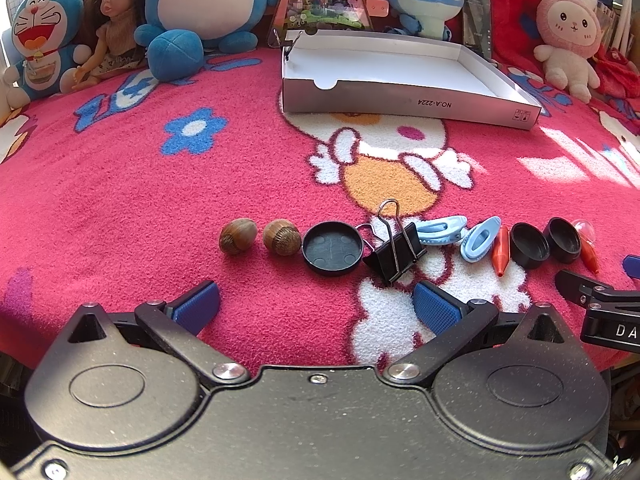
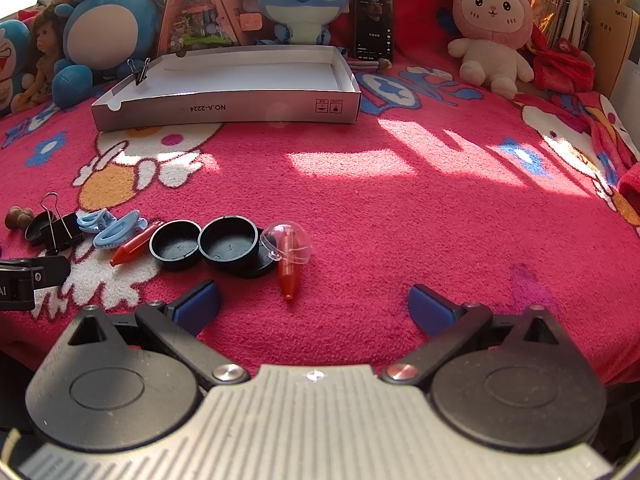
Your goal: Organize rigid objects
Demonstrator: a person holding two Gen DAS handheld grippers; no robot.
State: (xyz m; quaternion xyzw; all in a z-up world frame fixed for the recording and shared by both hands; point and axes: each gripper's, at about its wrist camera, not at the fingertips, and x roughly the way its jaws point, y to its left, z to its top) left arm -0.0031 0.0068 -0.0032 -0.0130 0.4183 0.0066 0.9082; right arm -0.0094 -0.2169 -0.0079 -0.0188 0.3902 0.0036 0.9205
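A row of small items lies on the pink blanket just beyond my left gripper (image 1: 316, 304), which is open and holds nothing. From the left: two brown nuts (image 1: 237, 236), a flat black lid (image 1: 332, 248), a black binder clip (image 1: 394, 254), two light blue clips (image 1: 442, 230), an orange crayon (image 1: 501, 254) and two black caps (image 1: 530, 245). My right gripper (image 2: 314, 302) is also open and holds nothing. Just ahead of its left finger a second orange crayon (image 2: 288, 272) lies partly under a clear plastic dome (image 2: 286, 244), next to the black caps (image 2: 228, 246). Behind stands an open silver box (image 2: 224, 110) with a white inside.
A small binder clip (image 2: 140, 72) is clamped on the box's left wall. Plush toys (image 2: 492, 28), a doll (image 1: 110, 28) and a phone (image 2: 374, 24) line the back edge. Bare blanket (image 2: 420, 220) stretches to the right of the row.
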